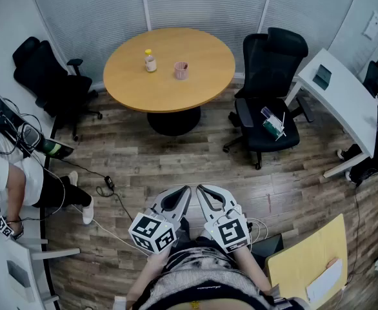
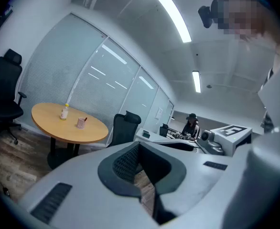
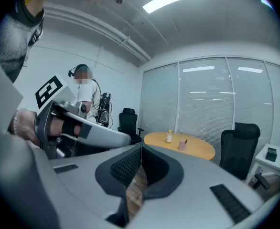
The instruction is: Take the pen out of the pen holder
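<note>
On the far table point(image 1: 198, 89), pen point(image 3: 186, 141) barely shows in pen holder point(image 1: 181, 71); left tongs point(image 1: 185, 190), right tongs point(image 1: 201, 188) closed, empty.

- Left gripper point(image 1: 184, 191) and right gripper point(image 1: 202, 190): pale grey shells, dark grey ribbed pads, black-and-white square markers on their cubes.
- Pen holder point(image 1: 181, 70), far beyond the fingertips: pink.
- Bottle point(image 1: 150, 61) near it: pale, with a yellow cap.
- Table point(image 1: 205, 53): light tan.
- Floor point(image 1: 176, 157) below the fingertips: grey-brown planks.
- Chair point(image 1: 269, 76): black.
</note>
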A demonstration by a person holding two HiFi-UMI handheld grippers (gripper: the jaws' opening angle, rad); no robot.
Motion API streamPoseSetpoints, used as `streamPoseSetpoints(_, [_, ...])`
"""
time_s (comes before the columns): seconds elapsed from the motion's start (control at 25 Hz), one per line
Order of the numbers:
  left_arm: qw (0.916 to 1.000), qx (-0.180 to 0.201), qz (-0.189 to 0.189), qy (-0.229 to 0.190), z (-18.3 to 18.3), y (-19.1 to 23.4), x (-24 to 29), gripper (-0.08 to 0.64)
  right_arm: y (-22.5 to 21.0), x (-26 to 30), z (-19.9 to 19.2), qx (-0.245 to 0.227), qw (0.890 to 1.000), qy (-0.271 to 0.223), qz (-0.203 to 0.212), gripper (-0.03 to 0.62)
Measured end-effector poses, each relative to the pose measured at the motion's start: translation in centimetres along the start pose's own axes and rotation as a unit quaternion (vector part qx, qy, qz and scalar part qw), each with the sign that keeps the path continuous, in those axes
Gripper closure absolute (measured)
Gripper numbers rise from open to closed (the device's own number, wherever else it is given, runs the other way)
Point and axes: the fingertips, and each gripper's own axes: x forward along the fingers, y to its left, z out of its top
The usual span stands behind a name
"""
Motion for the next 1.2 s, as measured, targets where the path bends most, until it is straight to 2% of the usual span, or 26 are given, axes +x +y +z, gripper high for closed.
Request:
streamPoseSetpoints(0.56, [0.9999,-0.003,-0.012,0.005,4.1,10.8,1.3,0.557,-0.7,11.5,1.8,-0.009,1.0,0.006,0.0,0.568])
streamPoseSetpoints(0.72, [0.9998,0.002,-0.019,0.009,4.6,13.4,1.7,0.557,-0.4,14.3,2.1,0.011,1.0,0.003,0.0,0.568])
streamPoseSetpoints(1.2, [0.9989,0.0,-0.037,0.029,5.4,16.4,4.0,0.557,-2.4,16.9,1.5,0.026,0.999,0.014,-0.029,0.568])
